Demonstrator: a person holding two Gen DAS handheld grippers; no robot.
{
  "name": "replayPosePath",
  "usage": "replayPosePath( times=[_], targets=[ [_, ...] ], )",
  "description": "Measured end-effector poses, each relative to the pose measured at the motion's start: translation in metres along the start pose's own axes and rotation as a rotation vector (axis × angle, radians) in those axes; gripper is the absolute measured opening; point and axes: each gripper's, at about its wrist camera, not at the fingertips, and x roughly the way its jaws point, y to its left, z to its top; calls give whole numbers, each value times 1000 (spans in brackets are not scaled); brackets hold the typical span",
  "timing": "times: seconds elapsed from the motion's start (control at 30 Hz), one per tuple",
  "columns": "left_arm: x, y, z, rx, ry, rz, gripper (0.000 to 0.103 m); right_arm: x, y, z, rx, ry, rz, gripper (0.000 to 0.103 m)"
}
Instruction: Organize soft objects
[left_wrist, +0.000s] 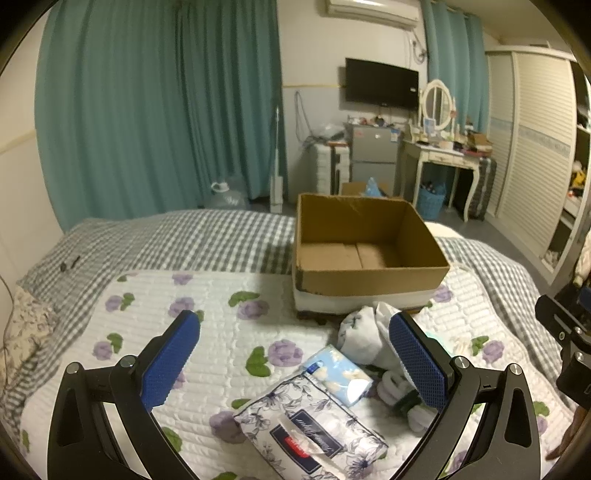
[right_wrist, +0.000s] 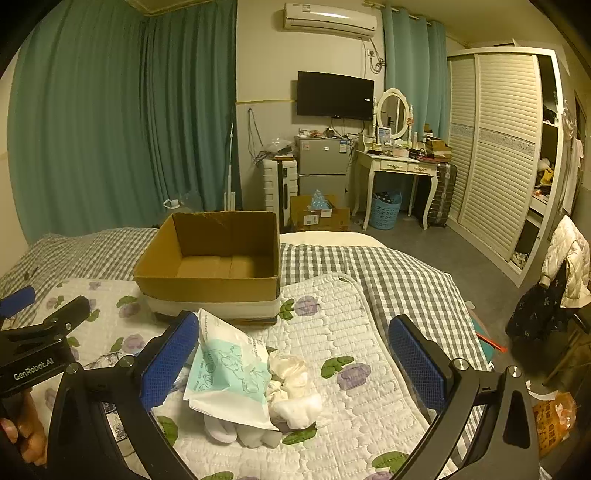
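An open, empty cardboard box stands on the bed; it also shows in the right wrist view. My left gripper is open above a floral tissue pack and a light blue packet, with white socks by its right finger. My right gripper is open above a white and teal plastic packet and crumpled white cloth. Neither gripper holds anything.
The soft things lie on a white quilted pad with purple flowers over a grey checked bedspread. Beyond the bed are teal curtains, a small fridge, a dressing table and a wardrobe.
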Motion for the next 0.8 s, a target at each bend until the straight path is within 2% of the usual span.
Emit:
replayPosePath(
  times=[0.53,0.8],
  targets=[
    [-3,1,-1,-1,-18,1,103,-2,0,0,-11,-15,-21,103],
    [-1,0,-2,0,-7,7,103,-4,-2,1,1,-17,16,103]
  ],
)
